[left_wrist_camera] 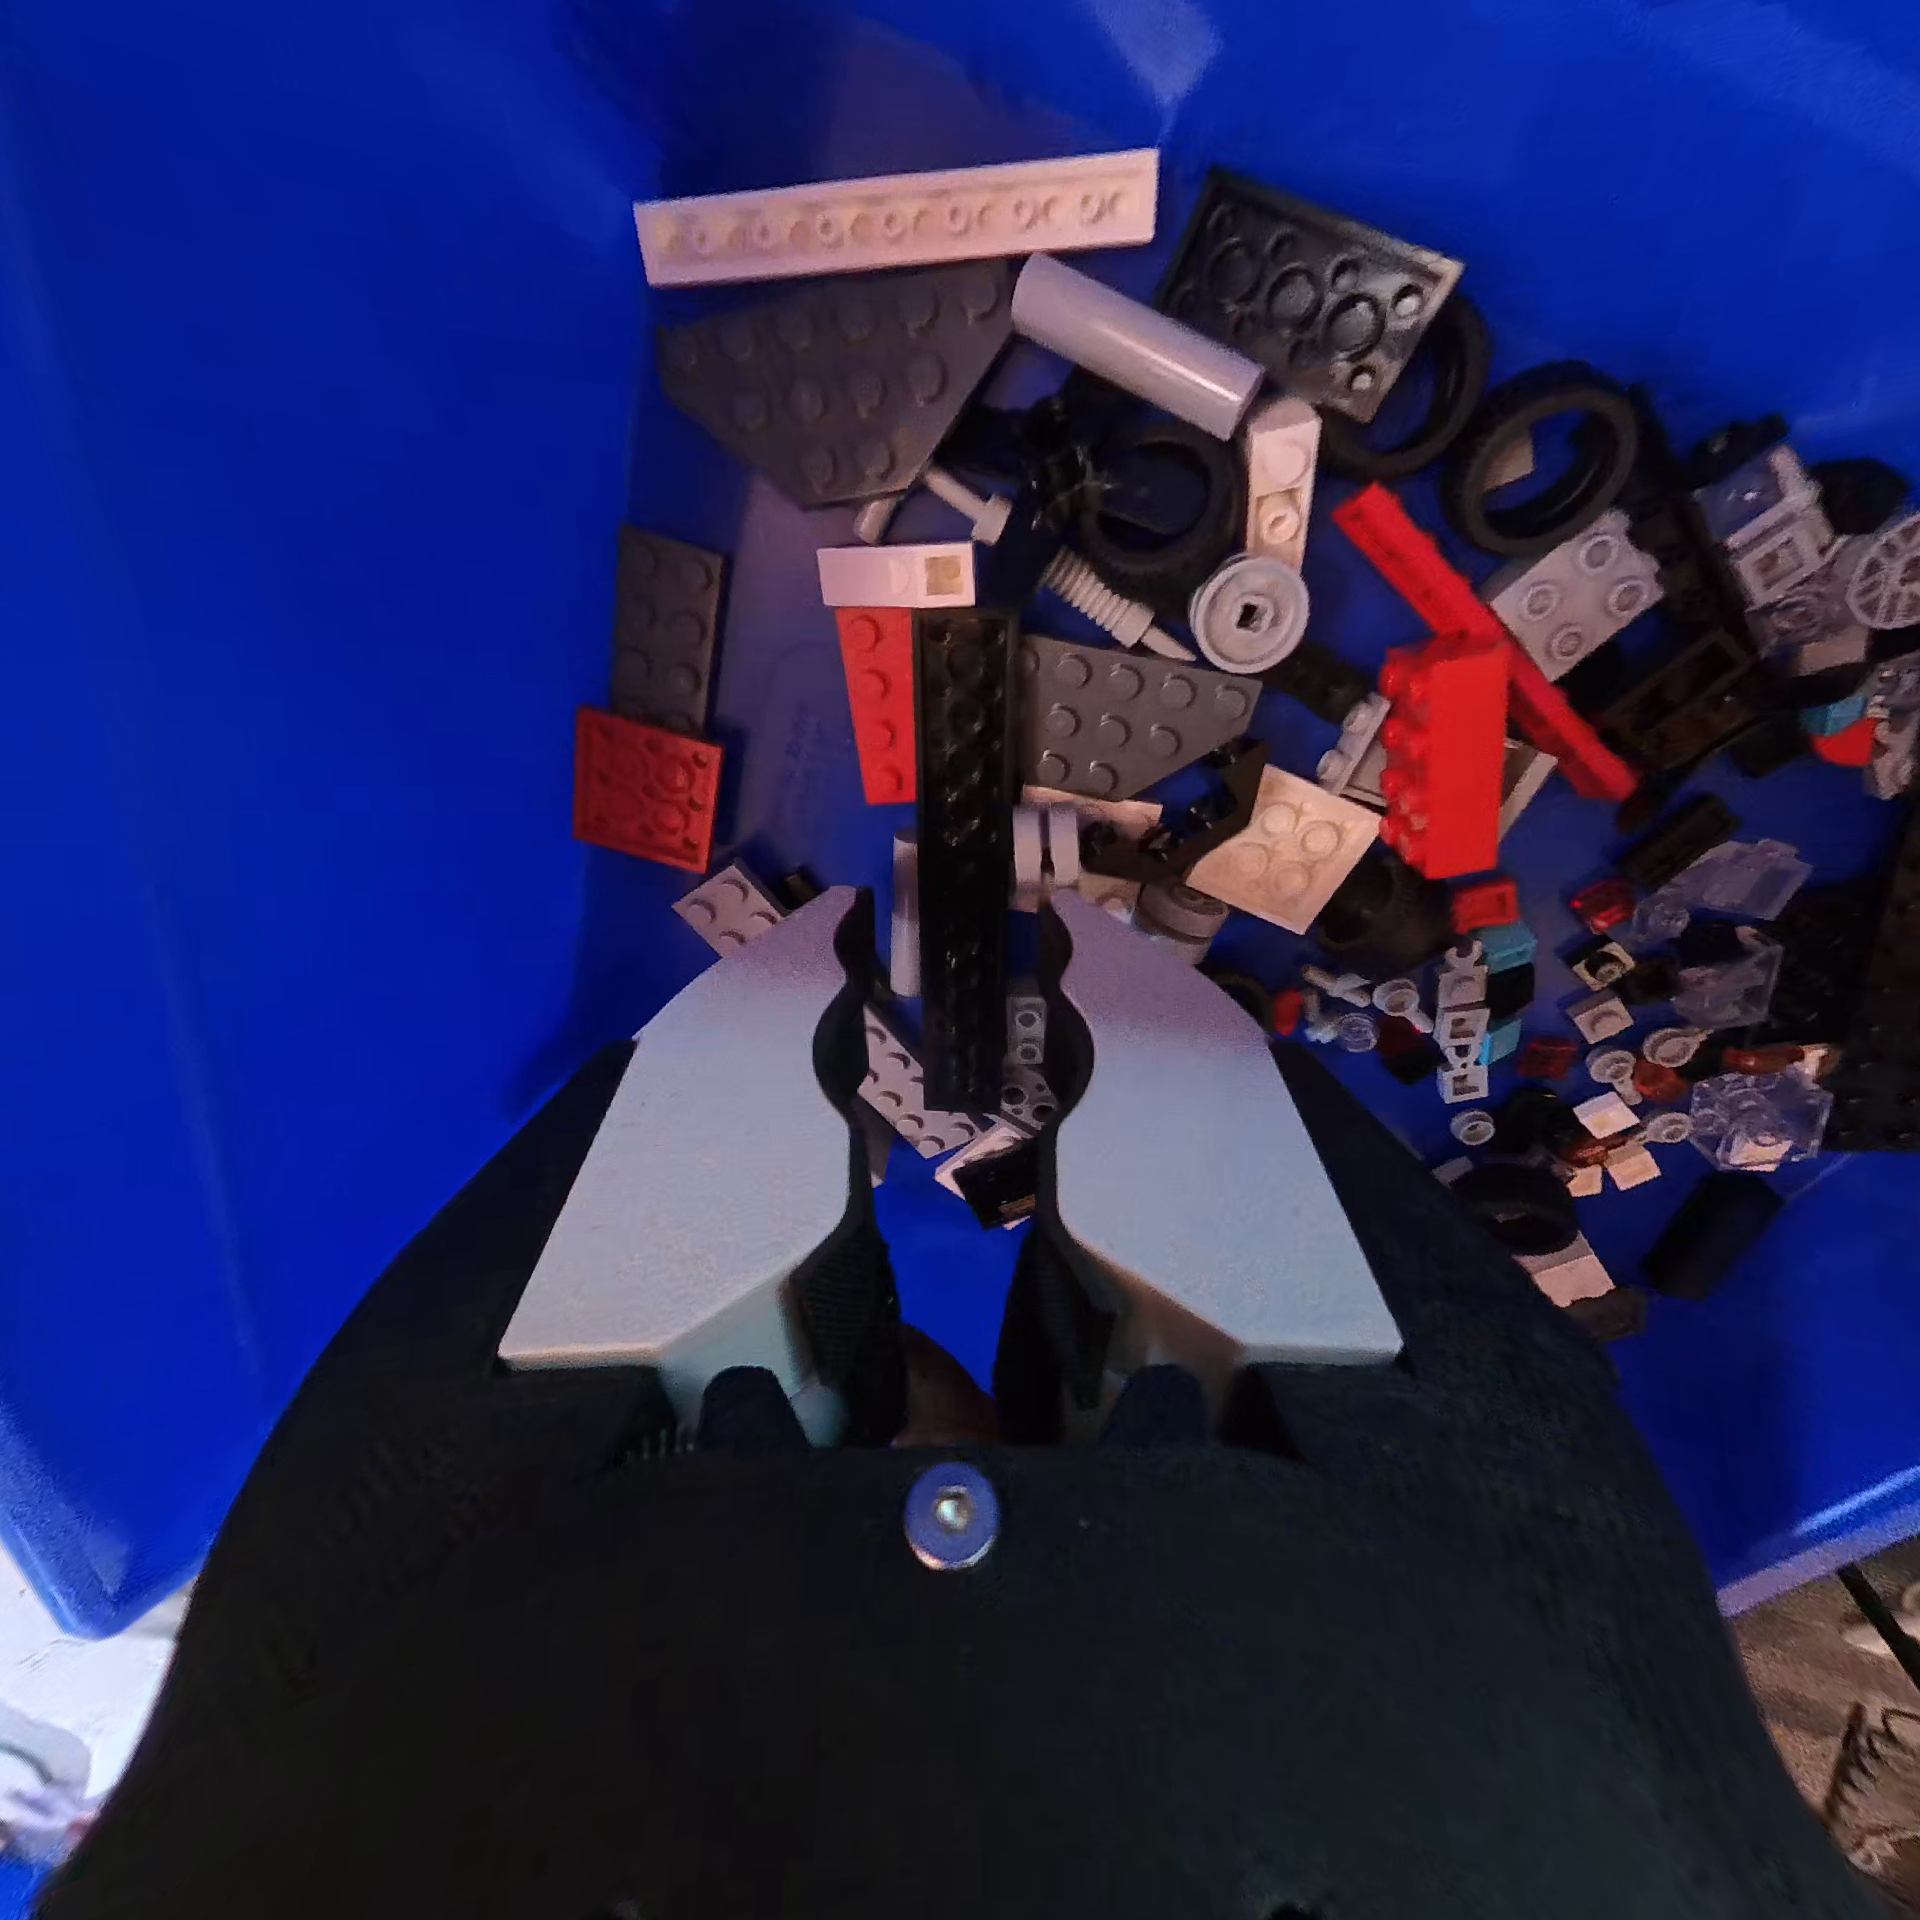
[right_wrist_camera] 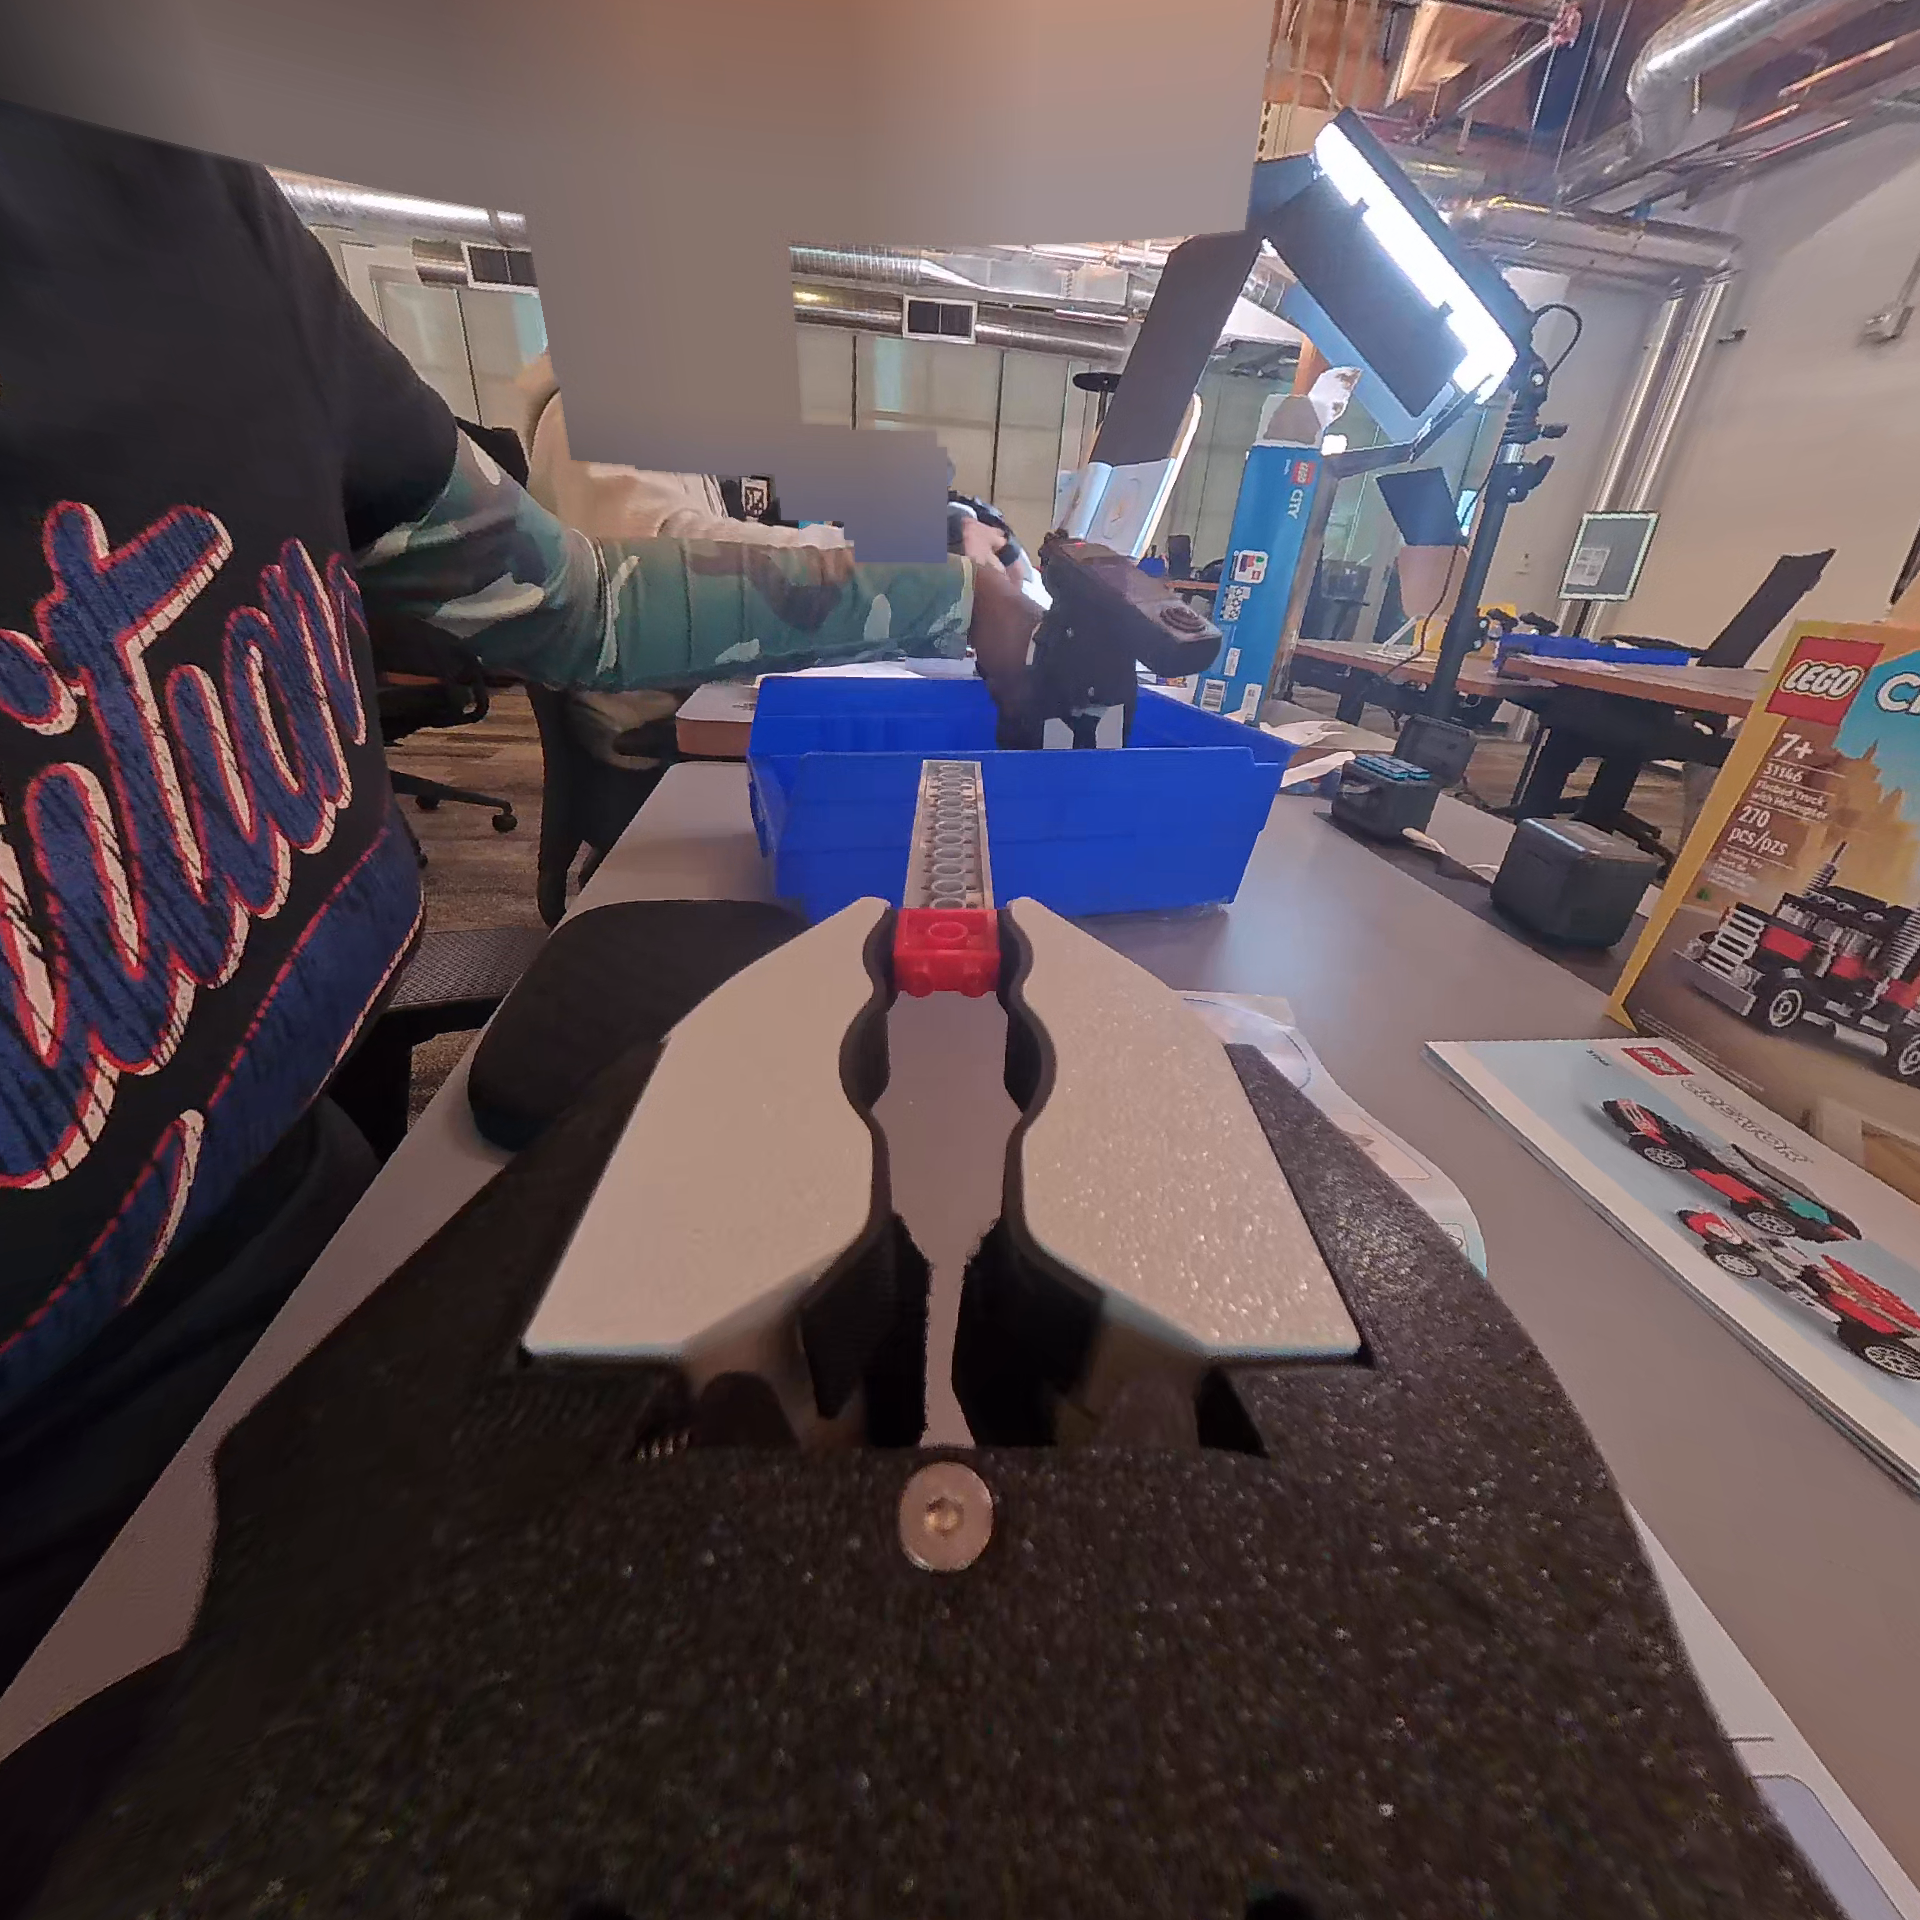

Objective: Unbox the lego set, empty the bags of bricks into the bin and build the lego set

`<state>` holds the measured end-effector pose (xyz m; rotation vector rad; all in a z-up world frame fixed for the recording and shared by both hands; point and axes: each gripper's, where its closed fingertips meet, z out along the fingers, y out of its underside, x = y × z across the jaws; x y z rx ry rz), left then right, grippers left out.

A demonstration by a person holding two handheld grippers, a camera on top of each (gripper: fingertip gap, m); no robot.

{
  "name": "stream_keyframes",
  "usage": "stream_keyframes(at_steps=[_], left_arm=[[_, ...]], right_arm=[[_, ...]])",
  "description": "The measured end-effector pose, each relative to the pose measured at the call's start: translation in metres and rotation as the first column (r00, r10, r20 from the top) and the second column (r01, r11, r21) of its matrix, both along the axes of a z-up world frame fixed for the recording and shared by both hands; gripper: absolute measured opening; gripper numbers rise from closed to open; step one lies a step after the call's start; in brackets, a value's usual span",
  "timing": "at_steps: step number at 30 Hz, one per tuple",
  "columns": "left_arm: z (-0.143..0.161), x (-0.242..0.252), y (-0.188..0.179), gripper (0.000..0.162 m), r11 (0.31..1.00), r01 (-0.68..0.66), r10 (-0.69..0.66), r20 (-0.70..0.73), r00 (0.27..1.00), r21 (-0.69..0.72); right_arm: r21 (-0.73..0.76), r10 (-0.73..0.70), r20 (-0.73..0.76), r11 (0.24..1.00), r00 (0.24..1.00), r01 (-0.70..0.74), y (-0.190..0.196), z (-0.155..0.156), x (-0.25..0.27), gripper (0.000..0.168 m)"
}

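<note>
My left gripper [left_wrist_camera: 956,914] hangs open inside the blue bin [left_wrist_camera: 312,623], over a heap of loose bricks. A long black plate [left_wrist_camera: 966,810] lies between its fingertips with room on both sides. Red bricks [left_wrist_camera: 1444,748], grey wedge plates [left_wrist_camera: 852,374], black tyres [left_wrist_camera: 1548,468] and a long white plate [left_wrist_camera: 894,223] lie around it. My right gripper [right_wrist_camera: 943,951] is shut on a red brick [right_wrist_camera: 943,951] joined to a long grey plate [right_wrist_camera: 948,831] that points forward, above the table, short of the bin [right_wrist_camera: 1039,831]. The left gripper [right_wrist_camera: 1081,665] shows dipping into the bin there.
The lego box [right_wrist_camera: 1787,831] stands at the right, with the instruction booklet [right_wrist_camera: 1714,1174] flat in front of it. A person in a dark shirt [right_wrist_camera: 156,727] sits at the left, arm reaching to the bin. A black chair armrest [right_wrist_camera: 623,997] is near the table's left edge. My right fingertips sit around 45 centimeters from my left ones.
</note>
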<state>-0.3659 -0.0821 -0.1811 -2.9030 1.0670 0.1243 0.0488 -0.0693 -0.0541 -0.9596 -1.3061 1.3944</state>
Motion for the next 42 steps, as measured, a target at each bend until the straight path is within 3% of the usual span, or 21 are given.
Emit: stream_keyframes(at_steps=[4, 8, 12, 15, 18, 25, 29, 33, 42], left_arm=[[-0.002, 0.002, 0.0, 0.017, 1.0, -0.027, 0.027, 0.03, 0.999, -0.014], [-0.002, 0.0, -0.002, 0.018, 0.999, -0.044, 0.044, 0.029, 0.999, -0.018], [-0.002, 0.002, -0.004, 0.028, 0.998, -0.054, 0.056, 0.042, 0.998, -0.037], [-0.002, -0.002, -0.002, 0.017, 0.999, -0.033, 0.034, 0.014, 0.999, -0.034], [0.001, -0.002, 0.0, 0.017, 0.998, -0.044, 0.045, 0.025, 0.999, -0.033], [0.051, 0.01, 0.005, 0.017, 0.99, -0.001, 0.006, -0.028, 1.0, 0.144], [0.094, 0.039, 0.006, 0.017, 0.961, 0.077, -0.061, -0.069, 0.996, 0.267], [0.121, 0.091, 0.002, 0.016, 0.938, 0.172, -0.158, -0.072, 0.985, 0.302], [0.127, 0.216, -0.009, 0.016, 0.864, 0.465, -0.456, -0.092, 0.885, 0.195]], right_arm=[[0.008, -0.007, 0.002, 1.0, 1.0, 0.007, 0.0, 0.0, 0.0, 0.017], [0.008, -0.002, -0.004, 1.0, 1.0, 0.002, 0.0, 0.001, 0.0, 0.017], [0.009, -0.002, -0.003, 1.0, 1.0, 0.002, 0.0, 0.001, 0.0, 0.017], [0.009, -0.004, -0.007, 1.0, 1.0, 0.004, 0.0, 0.002, 0.0, 0.017], [0.01, -0.004, -0.005, 1.0, 1.0, 0.004, 0.0, 0.001, 0.0, 0.017], [0.023, -0.012, 0.041, 1.0, 0.999, 0.011, 0.0, -0.006, -0.004, 0.017], [0.027, -0.017, 0.106, 1.0, 0.994, 0.014, -0.001, -0.015, -0.01, 0.017], [0.019, -0.019, 0.139, 1.0, 0.99, 0.017, -0.001, -0.021, -0.013, 0.017], [0.0, 0.002, 0.16, 1.0, 0.987, -0.002, -0.006, -0.025, -0.016, 0.017]])
